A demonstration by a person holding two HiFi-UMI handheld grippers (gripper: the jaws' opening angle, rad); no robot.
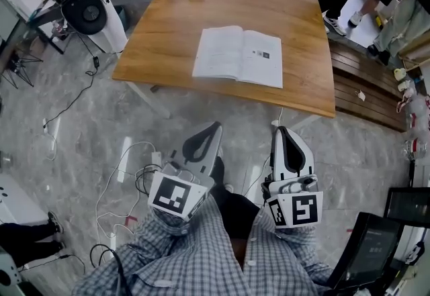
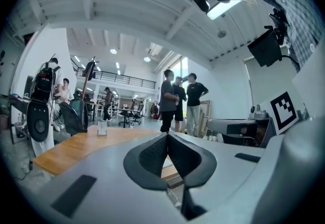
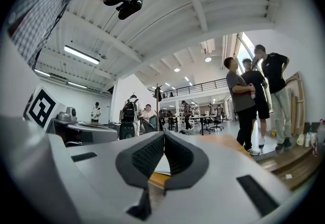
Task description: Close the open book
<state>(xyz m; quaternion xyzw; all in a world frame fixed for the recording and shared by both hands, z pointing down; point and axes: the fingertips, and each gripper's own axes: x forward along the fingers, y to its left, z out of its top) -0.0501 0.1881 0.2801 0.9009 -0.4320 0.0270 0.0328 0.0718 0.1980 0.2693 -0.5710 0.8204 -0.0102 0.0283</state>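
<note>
Jaws of left gripper (image 1: 214, 127) and right gripper (image 1: 279, 131) closed, empty; open book (image 1: 238, 56) looks light, floppy: I'd lift one outer cover edge.

- Counter (image 1: 168, 39): warm brown wood with visible grain, smooth, with a soft satin sheen.
- Book (image 1: 238, 54): white paper pages, matt.
- Left gripper (image 1: 216, 127) and right gripper (image 1: 279, 129): pale grey plastic shells, smooth and faintly glossy.
- Fingers (image 2: 151, 156): dark matt pads with a fine ribbed texture that look like rubber.
- Marker cubes (image 1: 176, 196): flat matt faces printed in black and white.
- Floor (image 1: 74, 147): grey veined stone look, polished, with streaks of reflected light.
- Sleeves (image 1: 168, 261): woven checked cloth, soft and matt.
- Platform (image 1: 366, 90): dark wood slats, duller than the counter.
</note>
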